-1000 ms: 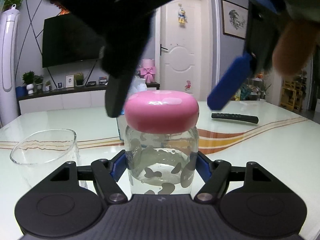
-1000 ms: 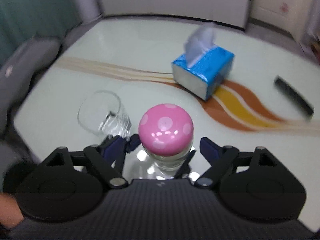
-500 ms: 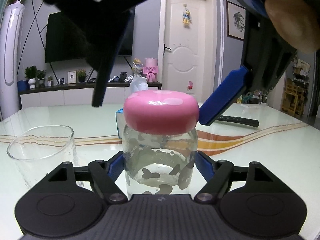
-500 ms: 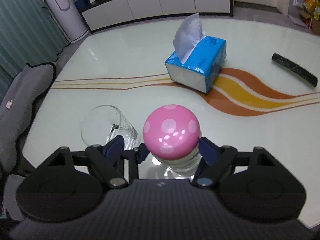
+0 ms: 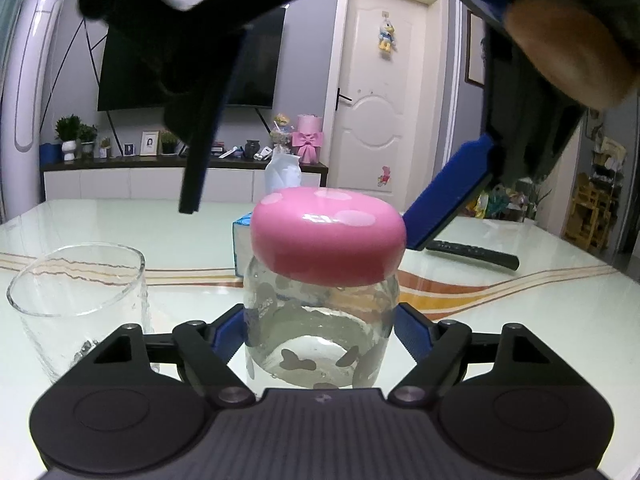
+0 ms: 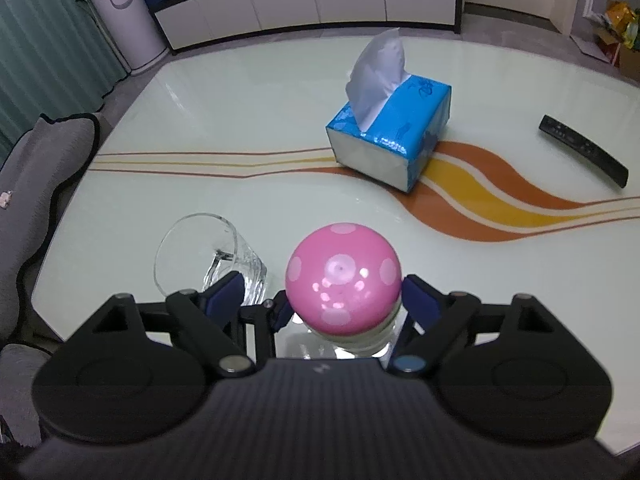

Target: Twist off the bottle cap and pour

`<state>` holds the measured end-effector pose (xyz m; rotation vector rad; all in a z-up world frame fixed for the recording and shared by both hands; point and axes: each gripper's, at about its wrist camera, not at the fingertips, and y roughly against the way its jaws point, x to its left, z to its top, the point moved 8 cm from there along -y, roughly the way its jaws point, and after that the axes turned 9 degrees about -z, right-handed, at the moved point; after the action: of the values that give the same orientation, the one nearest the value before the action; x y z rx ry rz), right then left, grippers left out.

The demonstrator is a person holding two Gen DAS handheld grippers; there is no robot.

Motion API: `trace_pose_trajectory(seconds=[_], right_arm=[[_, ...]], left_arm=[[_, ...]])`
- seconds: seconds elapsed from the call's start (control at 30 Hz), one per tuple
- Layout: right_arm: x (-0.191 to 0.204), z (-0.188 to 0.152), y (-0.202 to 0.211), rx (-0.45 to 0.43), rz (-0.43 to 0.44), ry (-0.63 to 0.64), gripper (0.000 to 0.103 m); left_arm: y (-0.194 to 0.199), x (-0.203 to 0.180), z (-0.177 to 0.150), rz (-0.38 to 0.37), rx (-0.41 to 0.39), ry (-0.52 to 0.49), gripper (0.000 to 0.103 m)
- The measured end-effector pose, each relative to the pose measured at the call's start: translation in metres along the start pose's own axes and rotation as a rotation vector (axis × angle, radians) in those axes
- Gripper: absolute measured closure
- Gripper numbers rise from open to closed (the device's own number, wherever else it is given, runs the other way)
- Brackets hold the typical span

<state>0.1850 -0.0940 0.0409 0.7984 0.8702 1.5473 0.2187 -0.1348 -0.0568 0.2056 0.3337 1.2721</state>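
Note:
A clear glass bottle (image 5: 320,332) with grey cow spots and a pink dotted cap (image 5: 328,246) stands on the table. My left gripper (image 5: 320,330) is shut on the bottle's body. My right gripper (image 6: 324,304) hovers above, open, its blue fingers on either side of the cap (image 6: 343,278) and not touching it; in the left wrist view one blue finger (image 5: 448,196) shows beside the cap. An empty drinking glass (image 5: 80,300) stands just left of the bottle, also in the right wrist view (image 6: 200,256).
A blue tissue box (image 6: 390,138) stands behind the bottle. A black remote (image 6: 582,150) lies at the far right. The glossy table (image 6: 240,120) has orange and yellow stripes. A grey chair (image 6: 36,184) stands at its left edge.
My right gripper has come down lower and closer over the cap, with its fingers now flanking it. The left gripper and bottle have stayed put.

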Motion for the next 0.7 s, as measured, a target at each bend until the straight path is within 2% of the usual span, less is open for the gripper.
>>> trace_pose_trajectory(seconds=[0.3, 0.43, 0.6, 0.7], right_arm=[[0.002, 0.003, -0.004, 0.018, -0.021, 0.018, 0.012], [0.003, 0.007, -0.007, 0.036, -0.043, 0.020, 0.012], [0.004, 0.009, -0.011, 0.052, -0.075, 0.025, 0.013], [0.005, 0.009, -0.011, 0.057, -0.117, 0.042, 0.023]], left_arm=[[-0.004, -0.001, -0.003, 0.007, 0.024, -0.028, 0.022], [-0.003, 0.001, -0.003, 0.015, 0.017, -0.034, 0.029], [-0.004, 0.001, -0.001, 0.016, 0.020, -0.046, 0.030], [-0.004, 0.001, -0.001, 0.019, 0.021, -0.052, 0.030]])
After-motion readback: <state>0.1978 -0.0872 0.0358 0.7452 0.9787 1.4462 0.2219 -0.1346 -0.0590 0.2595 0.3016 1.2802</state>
